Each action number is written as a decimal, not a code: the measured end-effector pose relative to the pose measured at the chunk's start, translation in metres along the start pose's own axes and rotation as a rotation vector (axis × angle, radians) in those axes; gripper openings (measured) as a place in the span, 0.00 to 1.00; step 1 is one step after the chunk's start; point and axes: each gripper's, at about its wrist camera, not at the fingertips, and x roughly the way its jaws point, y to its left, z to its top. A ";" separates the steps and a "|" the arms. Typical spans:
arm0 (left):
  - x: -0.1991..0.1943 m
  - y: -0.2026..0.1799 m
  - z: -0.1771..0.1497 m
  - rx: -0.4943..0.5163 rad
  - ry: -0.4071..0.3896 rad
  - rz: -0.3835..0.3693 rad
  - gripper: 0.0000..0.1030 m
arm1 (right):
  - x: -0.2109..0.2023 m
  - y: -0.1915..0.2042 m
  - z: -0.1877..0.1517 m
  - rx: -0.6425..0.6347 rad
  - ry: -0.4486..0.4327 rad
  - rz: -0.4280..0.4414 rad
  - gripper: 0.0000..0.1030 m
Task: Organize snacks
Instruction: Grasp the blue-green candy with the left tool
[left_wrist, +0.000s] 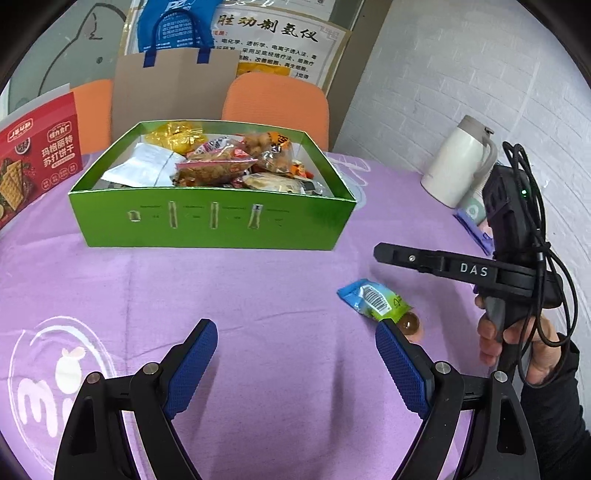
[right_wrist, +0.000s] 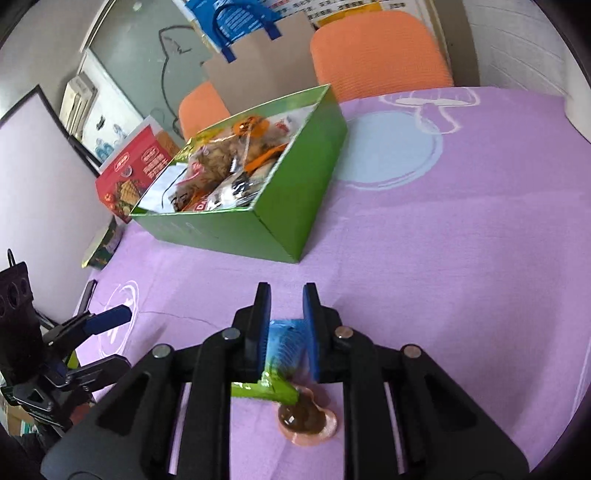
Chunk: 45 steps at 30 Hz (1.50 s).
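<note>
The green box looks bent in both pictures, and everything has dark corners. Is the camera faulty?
No: in the left wrist view the fisheye lens bows the green box and blackens the corners; the right wrist view tilts it, and its snack packets look soft and blurred.

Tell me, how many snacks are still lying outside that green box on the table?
2. A blue-and-green wrapped snack packet lies on the purple tablecloth, between the right gripper's fingers. A small brown jelly cup sits beside it. Others may be hidden behind the green cardboard box.

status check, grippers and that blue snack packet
Left gripper open, empty. Right gripper closing around blue snack packet, grip unconfirmed. Brown jelly cup beside packet. Green box path unobstructed.
</note>
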 end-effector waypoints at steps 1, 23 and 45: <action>0.002 -0.004 0.001 0.006 0.004 -0.011 0.87 | -0.009 -0.003 -0.005 0.008 -0.017 -0.016 0.19; 0.075 -0.023 0.007 -0.044 0.179 -0.130 0.08 | -0.016 0.028 -0.065 -0.216 0.053 -0.100 0.37; 0.116 -0.065 0.037 0.115 0.128 0.019 0.28 | -0.019 0.027 -0.075 -0.207 0.012 -0.174 0.34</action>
